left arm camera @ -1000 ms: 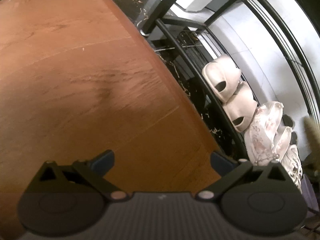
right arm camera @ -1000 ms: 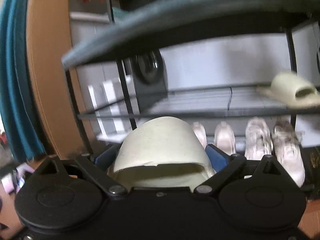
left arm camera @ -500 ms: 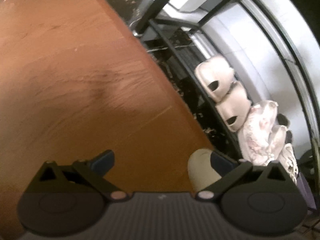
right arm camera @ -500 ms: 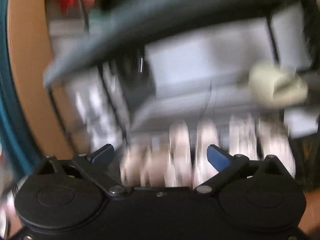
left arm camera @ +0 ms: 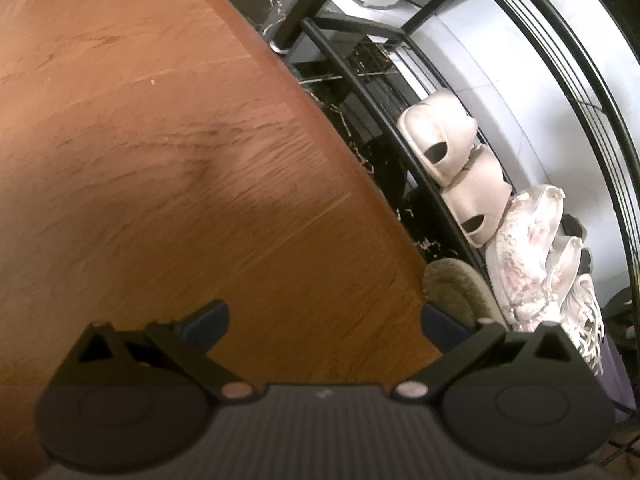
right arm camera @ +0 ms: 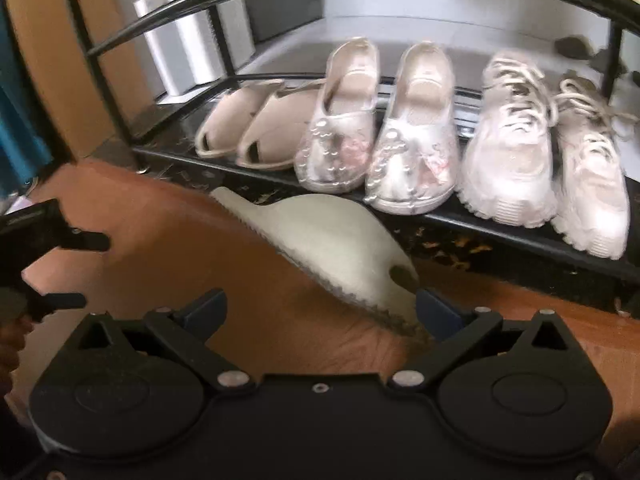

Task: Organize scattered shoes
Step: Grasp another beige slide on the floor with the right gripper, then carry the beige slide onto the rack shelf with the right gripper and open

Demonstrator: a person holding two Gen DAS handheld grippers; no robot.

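My right gripper [right arm camera: 320,308] wide open, empty. Cream slipper [right arm camera: 328,240] lies on its side on wood floor [right arm camera: 160,220], just before shoe rack [right arm camera: 500,236]. Looks light, squashy foam; I'd pinch strap arch.

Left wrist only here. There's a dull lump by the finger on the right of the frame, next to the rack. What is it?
Observer: A cream slipper, tipped on its side on the floor in front of the rack.
Operator: Right jaws on it?
Observer: No. The right gripper is open. The slipper's end lies by one finger but isn't pinched.
Operator: Where's my left gripper relative to it?
Observer: The left gripper is at the left edge of the right wrist view, open and clear of the slipper.
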